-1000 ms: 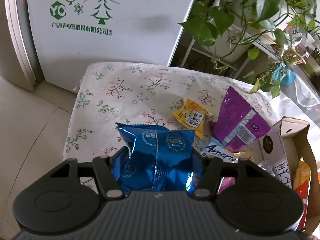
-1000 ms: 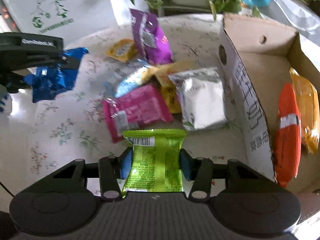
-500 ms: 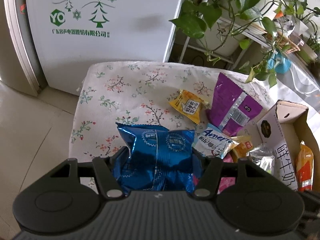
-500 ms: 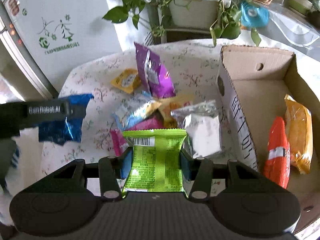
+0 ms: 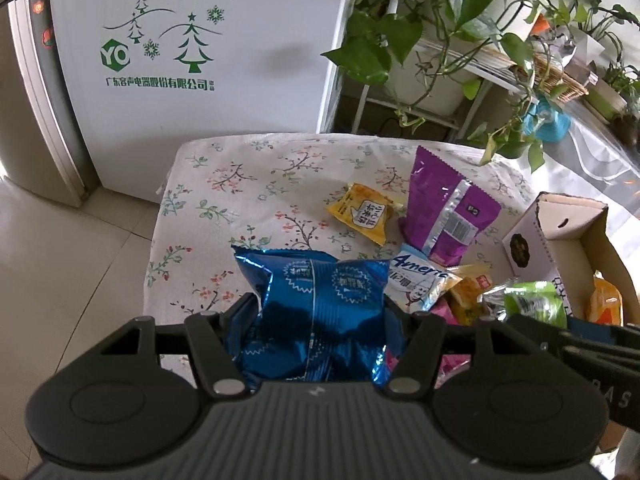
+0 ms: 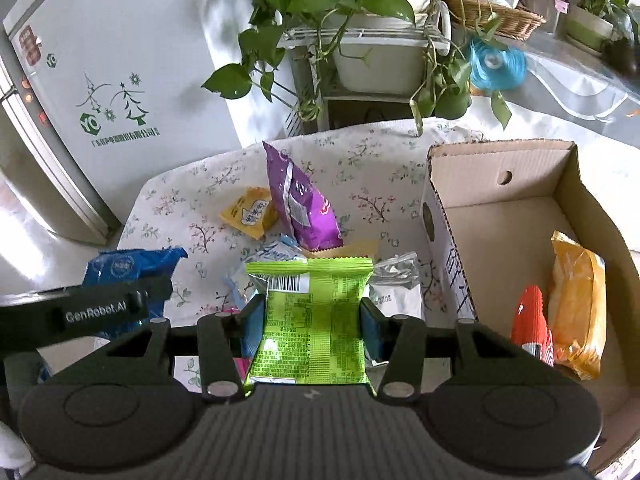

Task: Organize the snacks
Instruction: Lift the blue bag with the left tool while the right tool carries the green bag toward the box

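Note:
My left gripper (image 5: 320, 312) is shut on a shiny blue snack pack (image 5: 320, 300), held above the flowered tablecloth (image 5: 248, 184). My right gripper (image 6: 312, 316) is shut on a green snack pack (image 6: 312, 312), lifted over the snack pile. A cardboard box (image 6: 500, 200) stands to the right, with an orange pack (image 6: 576, 304) and a red pack (image 6: 532, 320) inside. Loose on the cloth lie a purple bag (image 6: 300, 204), a small yellow pack (image 6: 250, 212), a silver pack (image 6: 396, 284) and a white-blue pack (image 5: 416, 280). In the right wrist view the left gripper's arm (image 6: 92, 308) and its blue pack (image 6: 128, 268) show at the left.
A white fridge (image 5: 208, 40) stands behind the table. Potted trailing plants (image 6: 320, 0) on a white rack hang over the table's far edge. A blue roll (image 6: 496, 64) and a wicker basket (image 6: 492, 12) sit at the back right. Pale floor tiles (image 5: 60, 260) lie to the left.
Both grippers have risen with their packs still held. The right wrist view has tilted up, showing more of the plants and the box. The left one has drifted sideways, toward the right gripper.

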A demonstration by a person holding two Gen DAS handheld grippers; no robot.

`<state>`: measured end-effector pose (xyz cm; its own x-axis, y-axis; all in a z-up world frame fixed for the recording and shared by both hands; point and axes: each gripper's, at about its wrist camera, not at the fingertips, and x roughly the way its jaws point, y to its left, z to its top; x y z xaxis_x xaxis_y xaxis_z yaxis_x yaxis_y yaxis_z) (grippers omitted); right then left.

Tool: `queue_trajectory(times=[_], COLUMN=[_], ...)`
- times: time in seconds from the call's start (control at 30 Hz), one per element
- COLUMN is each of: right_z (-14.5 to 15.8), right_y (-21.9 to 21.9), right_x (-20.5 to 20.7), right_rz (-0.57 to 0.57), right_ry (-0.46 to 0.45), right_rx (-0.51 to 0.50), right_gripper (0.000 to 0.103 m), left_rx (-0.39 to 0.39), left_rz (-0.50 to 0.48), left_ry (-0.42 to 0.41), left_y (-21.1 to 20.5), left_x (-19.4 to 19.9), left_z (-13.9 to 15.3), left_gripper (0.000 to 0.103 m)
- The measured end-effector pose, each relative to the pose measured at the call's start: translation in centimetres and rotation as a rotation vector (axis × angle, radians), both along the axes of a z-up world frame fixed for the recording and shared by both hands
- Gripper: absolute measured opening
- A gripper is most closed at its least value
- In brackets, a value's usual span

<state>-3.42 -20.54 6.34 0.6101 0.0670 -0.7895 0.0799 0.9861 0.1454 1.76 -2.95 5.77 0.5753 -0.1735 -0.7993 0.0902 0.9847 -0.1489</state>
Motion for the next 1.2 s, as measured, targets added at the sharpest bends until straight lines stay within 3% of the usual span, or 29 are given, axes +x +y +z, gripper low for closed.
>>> queue_trajectory(times=[0.43,0.67,0.97,1.2], right_z=[1.1,3.4,5.0,6.3], right_y=[-1.0,-2.9,-6.9,-9.6], right_x=[-0.3,-0.9,-1.8,-2.3], right_rz=[-0.002,-0.015,-0.069,-0.109], right_ry=[-0.038,-0.111,-0.151,-0.187], right_rx=[-0.003,0.006,0.044,0.052], right_gripper=[0.055,0.056,0.056,0.056], left_rx=[-0.016,-0.040,-0.053,-0.113], left_rz=[-0.008,-0.024,-0.108,-0.208], left_ry=[-0.053,-0.074,-0.111,-0.126], left_y=[-1.6,-3.2,-6.6,-9.7], left_x=[-0.4,-0.4,-1.0,-1.7], left_z=[1.6,2.5,3.3,3.8], left_gripper=[0.063,0.063,0.063,0.063])
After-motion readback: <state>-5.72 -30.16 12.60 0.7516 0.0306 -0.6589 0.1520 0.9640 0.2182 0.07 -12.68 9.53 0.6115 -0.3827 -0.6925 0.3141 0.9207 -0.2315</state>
